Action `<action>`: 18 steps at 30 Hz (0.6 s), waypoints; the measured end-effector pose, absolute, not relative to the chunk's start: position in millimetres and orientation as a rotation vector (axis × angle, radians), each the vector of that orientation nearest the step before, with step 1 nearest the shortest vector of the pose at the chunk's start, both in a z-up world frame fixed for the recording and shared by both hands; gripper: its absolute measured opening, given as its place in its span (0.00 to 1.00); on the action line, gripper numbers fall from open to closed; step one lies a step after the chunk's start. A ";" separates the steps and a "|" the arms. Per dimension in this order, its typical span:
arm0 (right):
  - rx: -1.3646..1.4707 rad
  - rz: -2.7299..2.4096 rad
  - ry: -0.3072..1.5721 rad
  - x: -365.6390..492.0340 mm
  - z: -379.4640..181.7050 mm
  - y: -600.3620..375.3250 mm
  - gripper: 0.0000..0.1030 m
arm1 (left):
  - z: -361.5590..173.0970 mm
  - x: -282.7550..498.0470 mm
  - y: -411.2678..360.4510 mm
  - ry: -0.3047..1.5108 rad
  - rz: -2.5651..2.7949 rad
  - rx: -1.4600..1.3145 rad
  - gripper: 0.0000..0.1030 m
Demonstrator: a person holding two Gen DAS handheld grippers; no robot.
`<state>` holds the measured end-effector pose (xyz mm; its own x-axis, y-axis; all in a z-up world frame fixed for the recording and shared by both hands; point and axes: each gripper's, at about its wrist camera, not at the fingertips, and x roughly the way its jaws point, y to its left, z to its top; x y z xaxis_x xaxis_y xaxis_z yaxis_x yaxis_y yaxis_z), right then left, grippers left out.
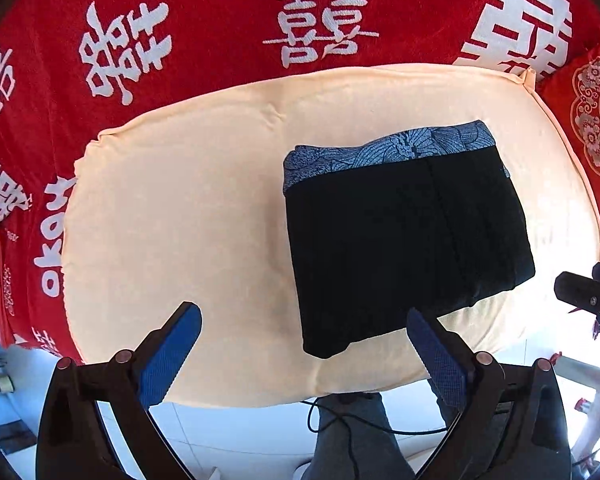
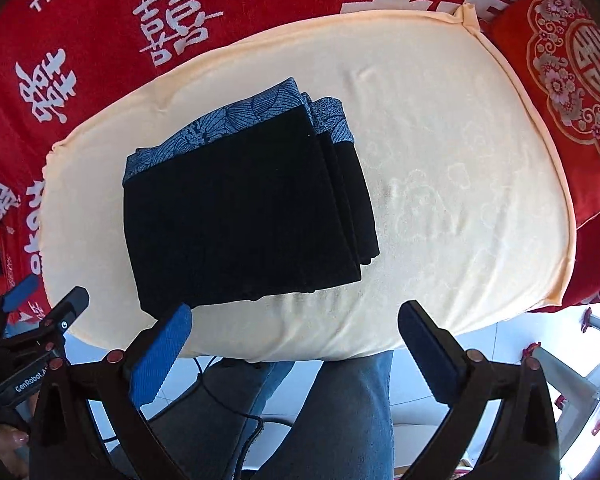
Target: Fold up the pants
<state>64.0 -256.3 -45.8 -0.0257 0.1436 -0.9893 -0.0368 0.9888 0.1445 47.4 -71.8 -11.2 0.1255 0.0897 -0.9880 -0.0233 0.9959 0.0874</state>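
Both grippers, left [image 1: 304, 350] and right [image 2: 296, 344], hang with jaws apart, empty.
Pants [image 1: 404, 240] lie folded on cushion [image 1: 188, 200], seemingly finished, so nothing needs holding.

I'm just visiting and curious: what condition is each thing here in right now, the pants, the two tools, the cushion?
Black pants: folded into a compact stack, patterned blue band at the far edge, lying flat on the cushion, not held.
Left tool: open, holding nothing, hovering at the cushion's near edge.
Right tool: open, holding nothing, clear of the pants.
Cream cushion: lying flat on the red cloth, lightly wrinkled.
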 end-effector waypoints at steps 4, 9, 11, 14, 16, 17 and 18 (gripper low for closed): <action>0.032 0.165 1.589 62.3 -38.6 -249.8 1.00 | -3.9 45.6 -68.2 1.444 0.098 0.050 1.00; 0.036 0.183 1.602 65.6 -35.7 -246.3 1.00 | 1.1 42.6 -68.9 1.466 0.091 0.020 1.00; 0.026 0.198 1.599 68.6 -31.3 -244.8 1.00 | 4.7 42.3 -71.0 1.463 0.086 0.032 1.00; 0.014 0.213 1.584 74.8 -24.4 -244.2 1.00 | 9.3 43.6 -75.6 1.462 0.073 0.050 1.00; 0.014 0.219 1.576 78.5 -20.3 -245.2 1.00 | 12.6 46.5 -77.7 1.455 0.068 0.063 1.00; 0.016 0.222 1.573 80.4 -18.7 -245.9 1.00 | 14.8 48.4 -78.9 1.447 0.071 0.071 1.00; 0.017 0.223 1.570 81.2 -17.5 -246.4 1.00 | 16.7 50.5 -79.2 1.440 0.072 0.075 1.00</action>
<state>81.2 -246.4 -17.5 -0.0147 0.1515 -0.9884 -0.1302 0.9797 0.1521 50.5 -79.2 16.7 0.1293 0.0946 -0.9871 -0.0038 0.9955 0.0949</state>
